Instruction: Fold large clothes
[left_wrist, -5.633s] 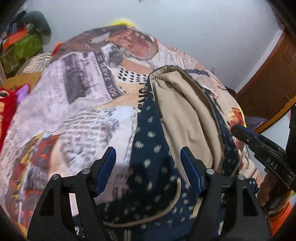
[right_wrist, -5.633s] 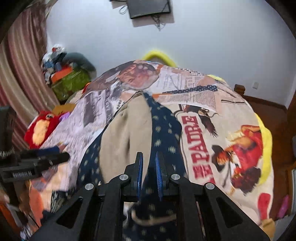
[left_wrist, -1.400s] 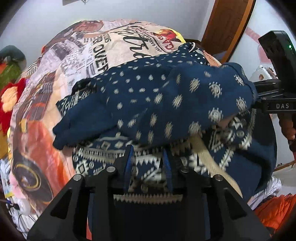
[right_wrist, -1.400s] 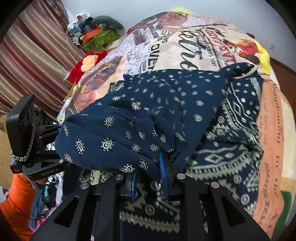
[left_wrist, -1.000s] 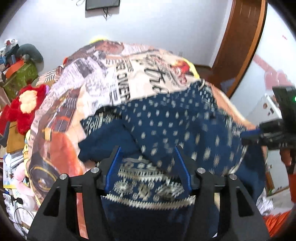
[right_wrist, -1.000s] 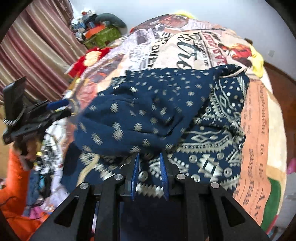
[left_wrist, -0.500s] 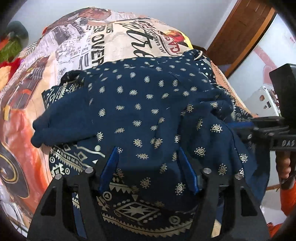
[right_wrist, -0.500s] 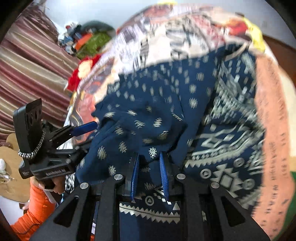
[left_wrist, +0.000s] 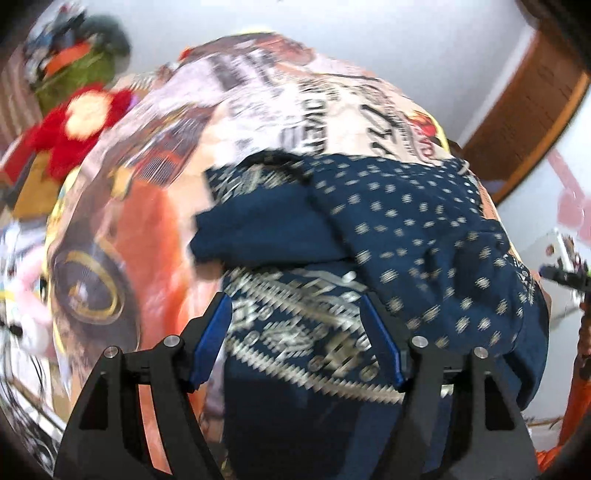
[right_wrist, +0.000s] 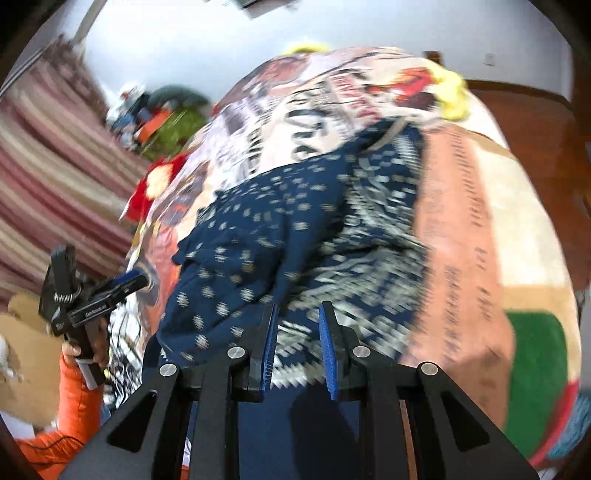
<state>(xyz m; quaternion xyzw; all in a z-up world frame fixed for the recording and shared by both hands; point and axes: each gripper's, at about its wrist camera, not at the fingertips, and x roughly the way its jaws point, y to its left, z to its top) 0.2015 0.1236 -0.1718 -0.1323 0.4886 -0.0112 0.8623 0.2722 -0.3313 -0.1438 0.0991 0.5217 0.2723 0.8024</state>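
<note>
A: The left gripper (left_wrist: 297, 338) is spread wide, its jaws just opened further; the patterned hem of the navy garment (left_wrist: 424, 236) lies under the gap, pads not pressing it.

B: And the right gripper (right_wrist: 297, 350)?

A: Jaws narrow, a small gap showing; blur hides whether cloth is pinched. The garment lies heaped on the bed (left_wrist: 122, 221) with its printed cover.

B: Anything around?

A: A red plush toy (left_wrist: 74, 125) beside the bed. Only the right view shows the striped curtain (right_wrist: 55, 184), an orange sleeve (right_wrist: 70, 402) and the hand (right_wrist: 94, 345) holding the left gripper.
</note>
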